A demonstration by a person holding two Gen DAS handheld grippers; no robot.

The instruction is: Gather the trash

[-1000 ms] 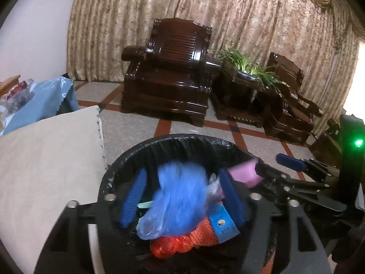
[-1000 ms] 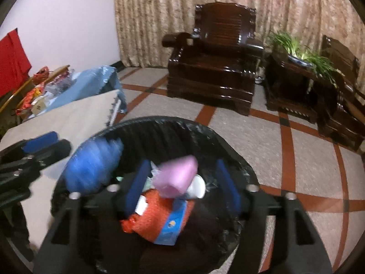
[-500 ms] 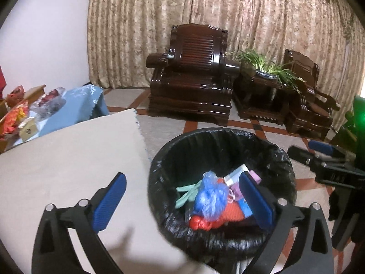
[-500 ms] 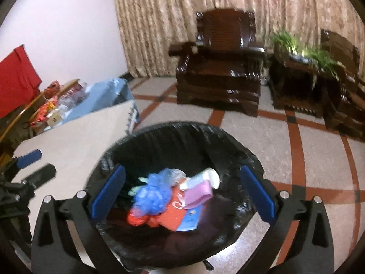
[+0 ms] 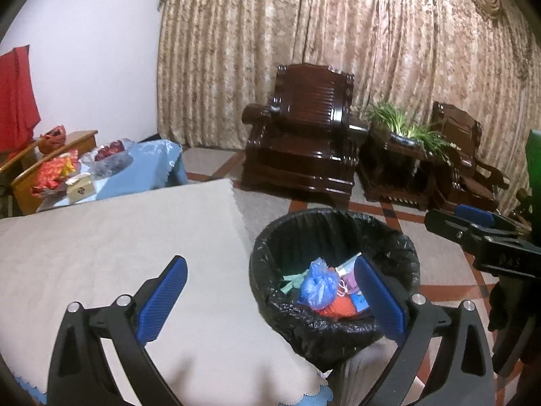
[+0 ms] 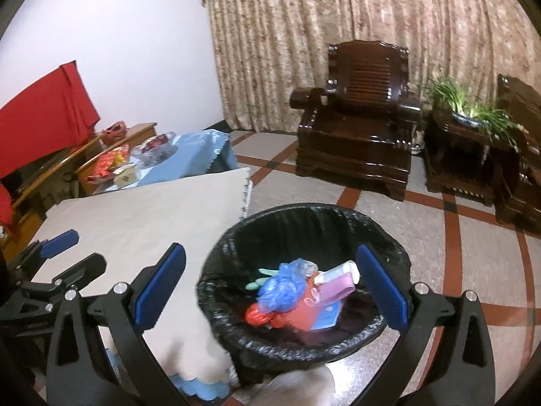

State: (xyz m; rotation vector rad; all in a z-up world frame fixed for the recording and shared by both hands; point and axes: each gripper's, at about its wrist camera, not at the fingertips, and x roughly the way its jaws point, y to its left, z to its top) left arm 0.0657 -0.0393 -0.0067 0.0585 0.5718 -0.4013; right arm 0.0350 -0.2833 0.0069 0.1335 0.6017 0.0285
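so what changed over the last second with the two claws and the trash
Both claws let go. The left claw dropped the blue bag and the right claw dropped the pink packet into the black-lined bin. Their jaws have just been opening and now stand wide and empty, and both claws have pulled up and back. The bin, the beige tablecloth and the armchairs stayed put.

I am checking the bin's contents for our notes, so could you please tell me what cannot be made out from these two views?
- Bin bottom: both wrist views, covered by the blue bag, red netting and pink tube.
- Print on the blue card: right wrist view, too small.
- Green item: left wrist view, mostly under the bag.
- Bin's base and the floor there: both views, hidden by the tablecloth and each open claw's frame.
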